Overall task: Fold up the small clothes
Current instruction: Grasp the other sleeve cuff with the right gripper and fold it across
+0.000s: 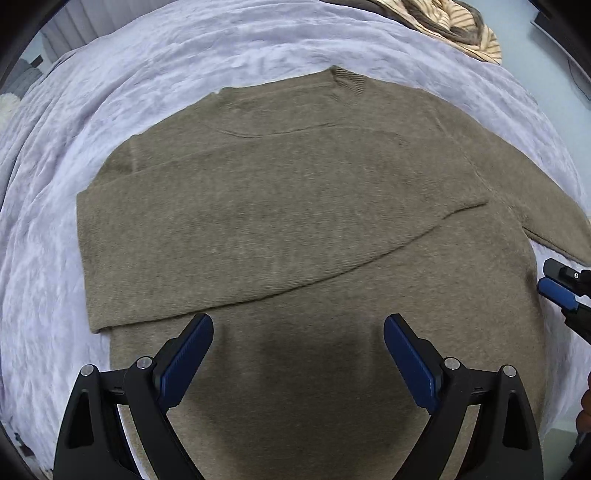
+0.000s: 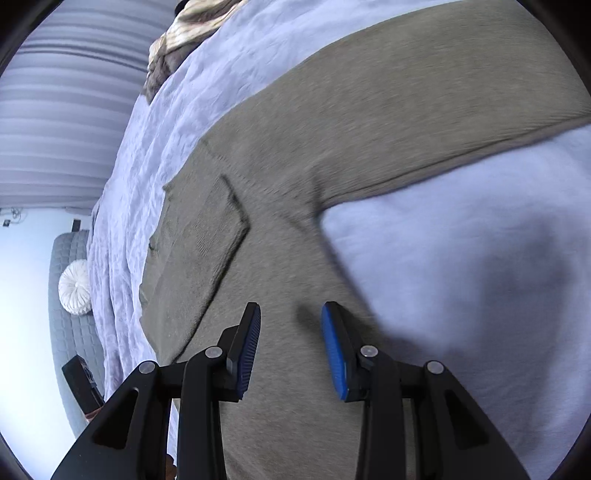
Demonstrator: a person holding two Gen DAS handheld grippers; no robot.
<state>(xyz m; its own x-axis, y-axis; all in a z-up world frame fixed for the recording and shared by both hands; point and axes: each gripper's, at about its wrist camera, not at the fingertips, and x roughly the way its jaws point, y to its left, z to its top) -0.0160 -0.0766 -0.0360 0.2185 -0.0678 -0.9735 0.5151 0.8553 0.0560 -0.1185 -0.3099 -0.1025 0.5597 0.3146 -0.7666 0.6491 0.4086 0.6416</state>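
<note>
An olive-brown knit sweater (image 1: pixel 295 206) lies flat on a lavender bedspread (image 1: pixel 110 92), collar at the far side. One sleeve is folded across its chest toward the left. My left gripper (image 1: pixel 298 325) is open and empty, hovering just above the sweater's lower body. My right gripper (image 2: pixel 291 310) is open and empty, low over the sweater's right side near the other sleeve (image 2: pixel 424 122), which stretches out over the bedspread (image 2: pixel 461 258). The right gripper's fingers (image 1: pixel 556 291) show at the right edge of the left wrist view.
A striped tan garment (image 1: pixel 458 29) lies crumpled at the far edge of the bed. A grey quilted headboard (image 2: pixel 70 332) with a round white cushion (image 2: pixel 75 282) sits to the left in the right wrist view. Pleated curtains (image 2: pixel 66 110) hang behind.
</note>
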